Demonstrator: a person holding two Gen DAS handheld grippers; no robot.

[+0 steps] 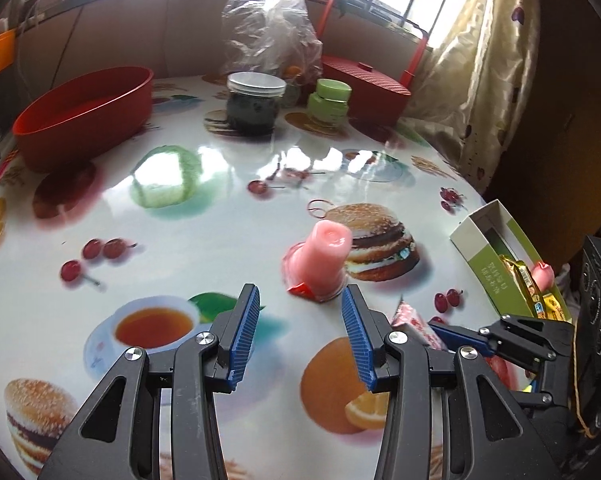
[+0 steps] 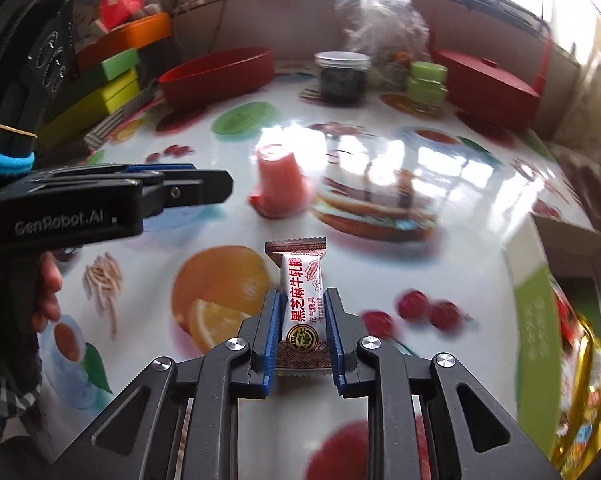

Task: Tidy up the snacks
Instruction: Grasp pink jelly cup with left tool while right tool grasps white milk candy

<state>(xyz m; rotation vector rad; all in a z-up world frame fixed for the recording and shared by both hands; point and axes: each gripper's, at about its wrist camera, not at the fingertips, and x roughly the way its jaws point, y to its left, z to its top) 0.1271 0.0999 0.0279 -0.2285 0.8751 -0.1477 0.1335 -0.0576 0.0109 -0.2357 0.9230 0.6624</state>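
While your right gripper sits at the bottom centre of the right wrist view, its blue pads press both sides of a wrapped candy, white and brown with red lettering, which stands lengthwise between the fingers and pokes out past their tips. Your left gripper occupies the bottom centre of the left wrist view with its fingers partly apart and nothing between them. Just above its tips, right of centre, a pink jelly cup lies tilted on the glossy food-print tablecloth, apart from the pads. At the right edge of that view an open green and white box holds gold-wrapped snacks. In the upper left of the frame stands a red oval basin; at upper centre a dark jar with a silver lid, a small green jar to its right, and a clear plastic bag behind both. A red lidded box sits at upper right
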